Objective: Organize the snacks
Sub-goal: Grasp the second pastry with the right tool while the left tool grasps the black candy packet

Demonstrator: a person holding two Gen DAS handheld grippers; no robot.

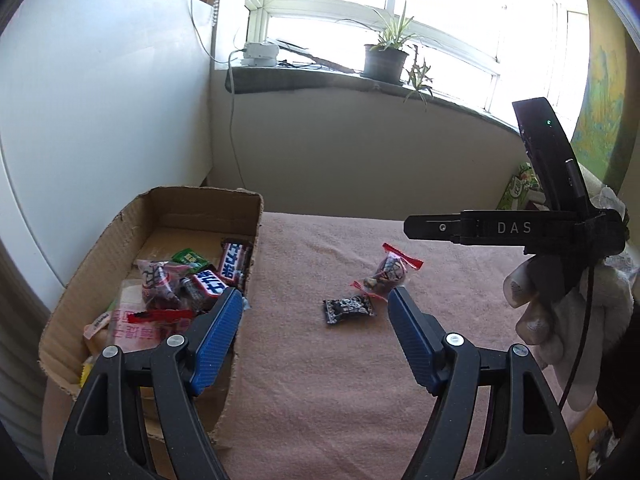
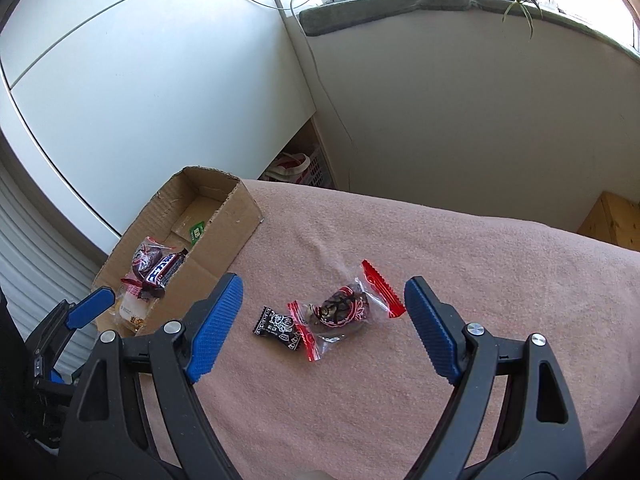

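Both grippers, left (image 1: 316, 306) and right (image 2: 324, 300), gape empty. Clear red-ended candy bag (image 2: 344, 310) touches small black wrapper (image 2: 278, 326), right of brown cardboard box (image 2: 236, 216). Risk: pinching both, or crinkly film slipping.

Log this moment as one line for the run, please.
left hand-held gripper open, empty | right hand-held gripper open over clear snack packet | black candy on cloth | others in cardboard box

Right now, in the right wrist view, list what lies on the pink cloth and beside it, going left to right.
Cardboard box with snacks inside → small black candy packet → clear red-edged snack bag. The box stands apart from both; the packet's right end sits right against the bag's lower red edge.
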